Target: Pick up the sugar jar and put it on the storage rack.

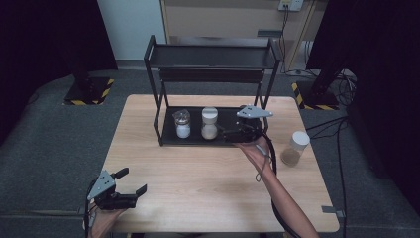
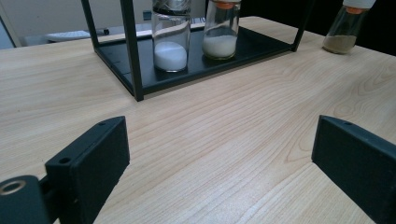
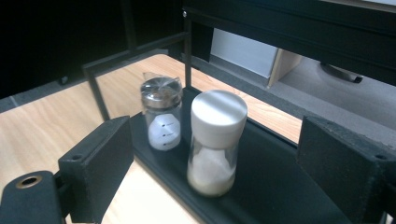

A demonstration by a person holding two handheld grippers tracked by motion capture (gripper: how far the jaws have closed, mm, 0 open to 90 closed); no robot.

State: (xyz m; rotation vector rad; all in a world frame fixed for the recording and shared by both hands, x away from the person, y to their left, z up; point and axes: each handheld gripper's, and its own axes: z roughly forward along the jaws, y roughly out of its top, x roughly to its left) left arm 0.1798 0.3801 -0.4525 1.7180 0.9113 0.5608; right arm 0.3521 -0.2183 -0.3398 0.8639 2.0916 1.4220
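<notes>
With white-capped glass jar of pale powder (image 3: 215, 144) standing on black metal rack's lower shelf (image 1: 225, 133) beside steel-lidded shaker (image 3: 161, 119), right gripper (image 1: 236, 134) hovers by it, jaws wide, empty. Left gripper (image 1: 130, 184) idle, jaws apart. Next, likely: fetch brown-powder jar (image 1: 295, 148) at table's right.

The worktop (image 1: 198, 173) is pale wood with a fine, wavy grain. On it stands a black metal rack (image 1: 210, 62) with a black bottom tray. One jar (image 3: 162, 114) is clear glass with a shiny silver lid and bright white powder inside. The jar (image 3: 215, 142) beside it is clear with a white lid, an orange ring under the lid, and cream-white grains. A third jar (image 1: 295, 148) has a white lid and brownish-tan contents. Both the left tongs (image 1: 130, 181) and the right tongs (image 1: 229, 133) are matt black, each topped with a grey plate. The floor (image 1: 49, 139) is dark grey, with yellow-and-black hazard stripes (image 1: 91, 101) at the stand feet.
</notes>
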